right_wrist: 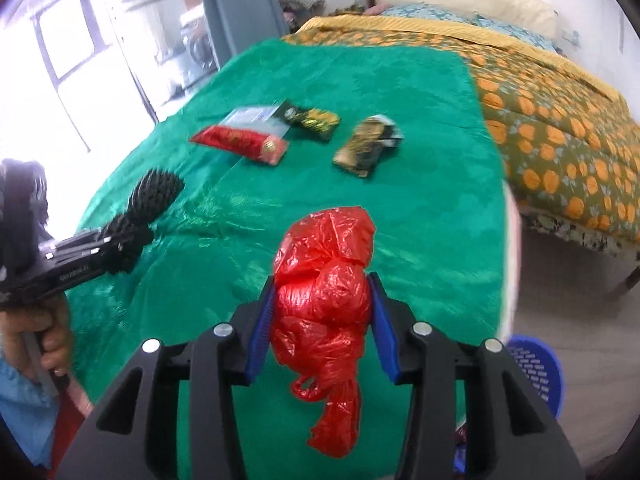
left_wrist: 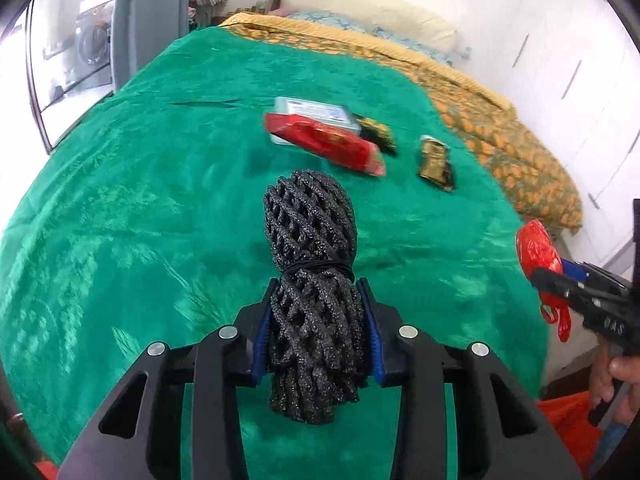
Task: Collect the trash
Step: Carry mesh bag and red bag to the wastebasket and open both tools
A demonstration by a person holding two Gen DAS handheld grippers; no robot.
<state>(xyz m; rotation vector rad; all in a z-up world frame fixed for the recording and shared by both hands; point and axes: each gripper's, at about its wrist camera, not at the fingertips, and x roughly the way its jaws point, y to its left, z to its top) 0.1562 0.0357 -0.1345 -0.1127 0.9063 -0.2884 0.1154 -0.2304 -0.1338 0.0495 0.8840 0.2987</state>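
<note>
Left gripper (left_wrist: 318,316) angled downward over the green blanket (left_wrist: 120,200), blue pads (left_wrist: 260,332) pressed on both sides of a black foam net (left_wrist: 316,280), a bundle of diamond mesh bound at the waist by a thin black band, upper part bulging free above the fingertips, lower end hanging beneath them. Seen from the right wrist, same left gripper (right_wrist: 120,240) reaching in from the left edge, a bare hand (right_wrist: 36,344) wrapped round its handle, a light blue sleeve below. Right gripper (right_wrist: 322,308) likewise tilted down, blue pads (right_wrist: 260,328) clamped on a crumpled red plastic bag (right_wrist: 324,300), glossy and wrinkled, a knotted loop and a tail dangling underneath, clear of the blanket. From the left wrist, that right gripper (left_wrist: 560,276) at the right edge with the red bag (left_wrist: 538,252) poking out past its tips, fingers of the holding hand (left_wrist: 616,380) below. Further up the blanket, untouched: a red packet (right_wrist: 240,142) lying partly over a pale flat box (right_wrist: 256,116), a dark wrapper with gold print (right_wrist: 312,118) just beside the box, another dark and gold wrapper (right_wrist: 366,146) a little apart to the right. Beyond the blanket, an orange-patterned bedspread (right_wrist: 560,128). Blue perforated basket (right_wrist: 536,368) on the floor at lower right of the right wrist view.
</note>
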